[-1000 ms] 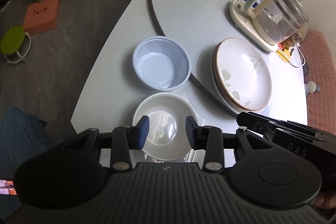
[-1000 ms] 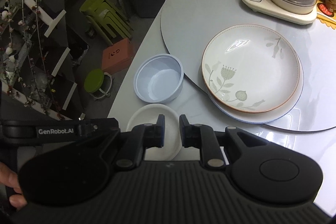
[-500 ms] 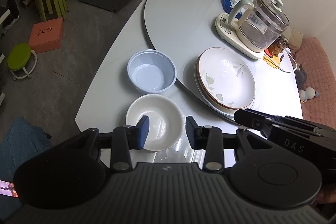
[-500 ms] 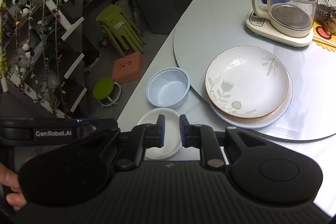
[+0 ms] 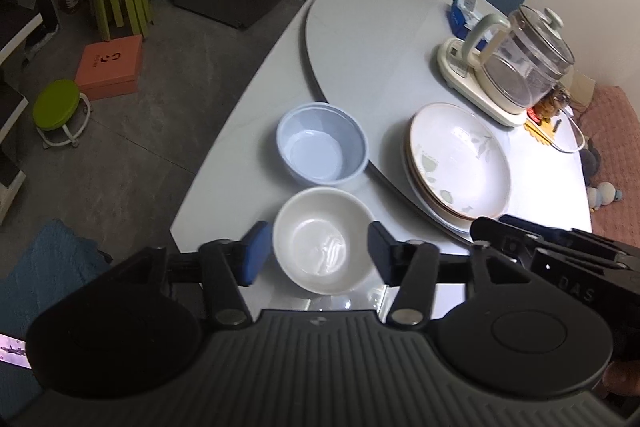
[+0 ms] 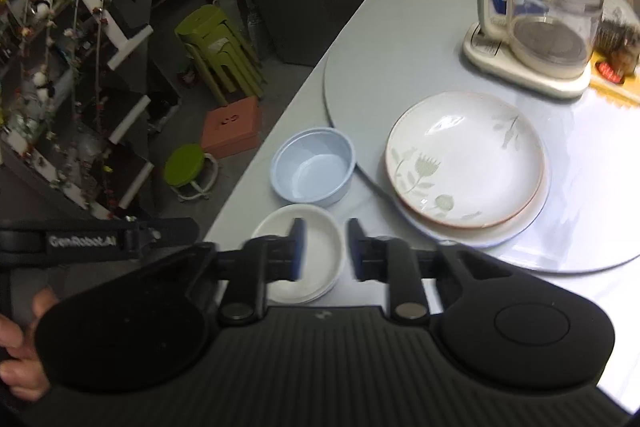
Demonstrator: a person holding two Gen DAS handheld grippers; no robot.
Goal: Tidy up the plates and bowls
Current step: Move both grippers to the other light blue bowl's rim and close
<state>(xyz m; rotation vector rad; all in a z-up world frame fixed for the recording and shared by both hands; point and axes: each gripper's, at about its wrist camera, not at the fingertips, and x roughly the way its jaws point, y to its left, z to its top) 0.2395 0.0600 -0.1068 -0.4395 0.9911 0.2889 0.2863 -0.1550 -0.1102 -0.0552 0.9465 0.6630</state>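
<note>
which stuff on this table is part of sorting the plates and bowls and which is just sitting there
Part of the job: white bowl, pale blue bowl, floral plate stacked on another plate.

Just sitting there: glass kettle on its base, blue box behind it, yellow mat.

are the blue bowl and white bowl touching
Apart. The left wrist view shows a strip of grey table between the blue bowl and the white bowl; the right wrist view is less clear, since the rims nearly overlap there.
</note>
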